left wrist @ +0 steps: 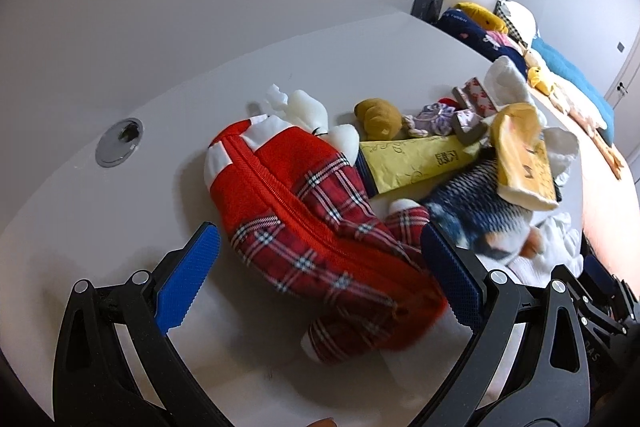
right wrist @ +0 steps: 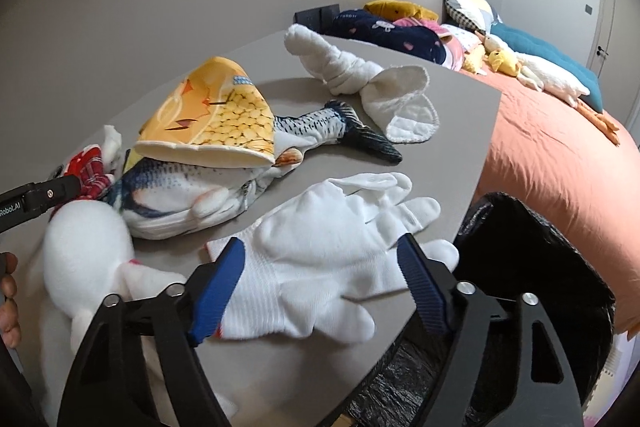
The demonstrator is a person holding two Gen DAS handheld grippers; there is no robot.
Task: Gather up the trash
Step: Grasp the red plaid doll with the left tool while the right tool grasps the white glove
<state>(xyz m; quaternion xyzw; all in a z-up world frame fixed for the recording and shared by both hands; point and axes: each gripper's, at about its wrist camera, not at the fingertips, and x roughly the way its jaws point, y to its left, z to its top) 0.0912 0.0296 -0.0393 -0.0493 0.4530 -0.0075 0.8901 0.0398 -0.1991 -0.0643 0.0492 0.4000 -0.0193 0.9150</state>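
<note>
Clutter covers the table (right wrist: 460,115): one fish plush (right wrist: 192,183), one yellow paper cup (right wrist: 216,115) lying on it, one white glove (right wrist: 332,267) near the edge by the bed (right wrist: 552,163). The right gripper (right wrist: 324,291) stands wide about the glove, pads clear; one black-lined bin (right wrist: 552,267) sits beside that edge. The left gripper (left wrist: 320,279) stands wide around one red plaid plush (left wrist: 304,211); bare table lies toward the grommet (left wrist: 119,143).

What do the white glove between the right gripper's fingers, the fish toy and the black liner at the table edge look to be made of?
White glove: knitted fabric, matte; the ribbed cuff shows it. Fish toy: soft printed plush, probably stuffed; scales are printed and it sags. Black liner: thin plastic film, likely a bin bag; glossy and crinkled.
</note>
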